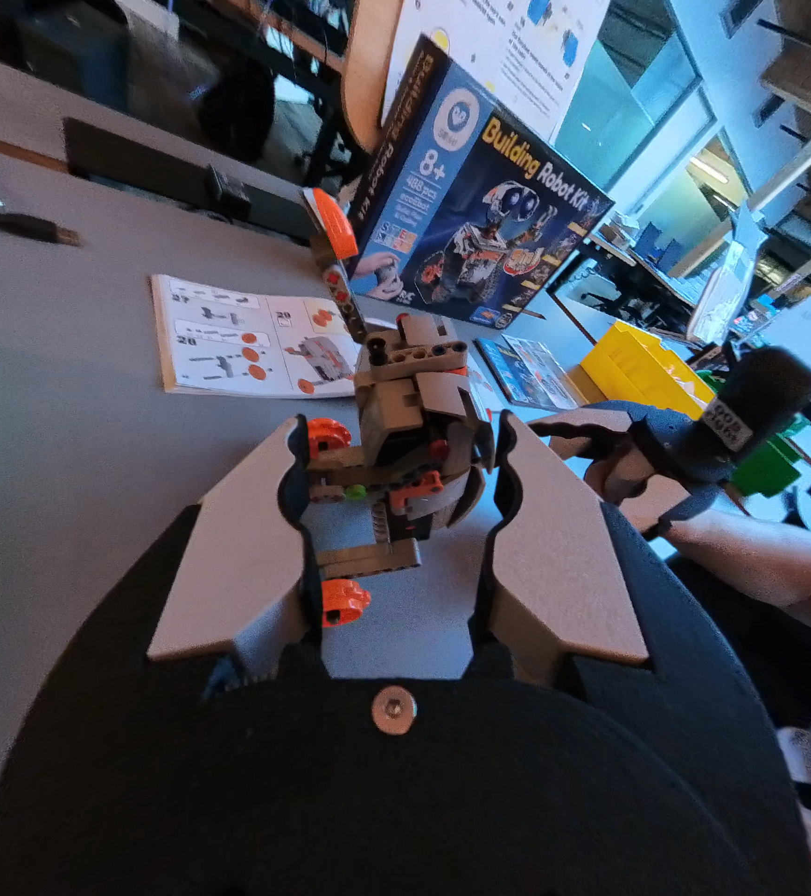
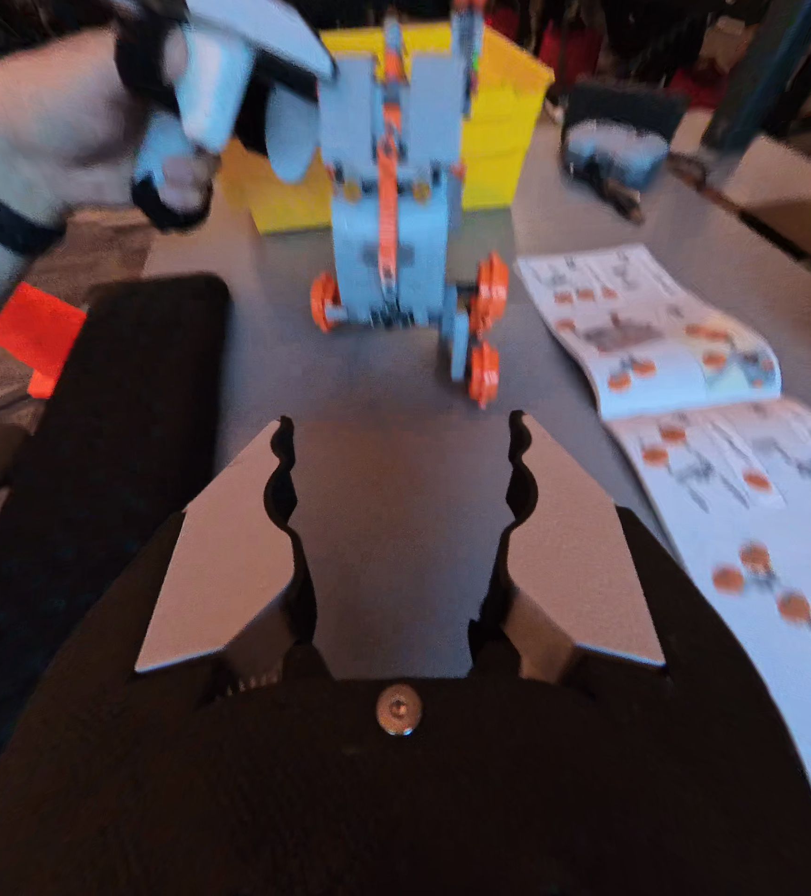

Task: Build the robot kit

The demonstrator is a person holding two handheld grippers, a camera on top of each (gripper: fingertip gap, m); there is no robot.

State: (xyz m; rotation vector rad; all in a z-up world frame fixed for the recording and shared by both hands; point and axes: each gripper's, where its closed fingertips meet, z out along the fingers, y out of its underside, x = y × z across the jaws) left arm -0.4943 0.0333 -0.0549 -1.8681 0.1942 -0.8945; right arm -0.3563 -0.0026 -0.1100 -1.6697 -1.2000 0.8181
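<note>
LEFT WRIST VIEW
left claw (image 1: 396,453): spread wide, straddling the model; left finger looks to touch the orange wheel at centre-left of frame, right finger just beside the grey shell. Not clenched, nothing truly gripped.
model (image 1: 411,422): grey and orange brick robot, centre of frame, between the fingers, standing on the surface (image 1: 78,388).
right claw (image 1: 602,451): centre right of frame, tips near the model's far side; contact cannot be told.
manual (image 1: 248,339): open, flat, centre-left, behind the model.
kit box (image 1: 466,213): upright, top centre.
yellow bin (image 1: 636,363): right, behind the right claw.
risk: loose straddle, so a sideways nudge from either finger could tip the model or pop a wheel off; the thin mast with the orange piece on top looks easiest to snap loose.

RIGHT WRIST VIEW (blurred)
right claw (image 2: 398,426): released, wide apart, empty; bare surface (image 2: 394,485) between fingers.
model (image 2: 394,218): top centre, well ahead of the tips, upright, apart from this claw.
left claw (image 2: 248,87): upper left, by the model's upper part; touching or not, cannot tell.
manual (image 2: 684,388): right side.
yellow bin (image 2: 500,145): behind the model.
risk: blur suggests fast motion; a fast approach could knock the model over toward the bin.
</note>
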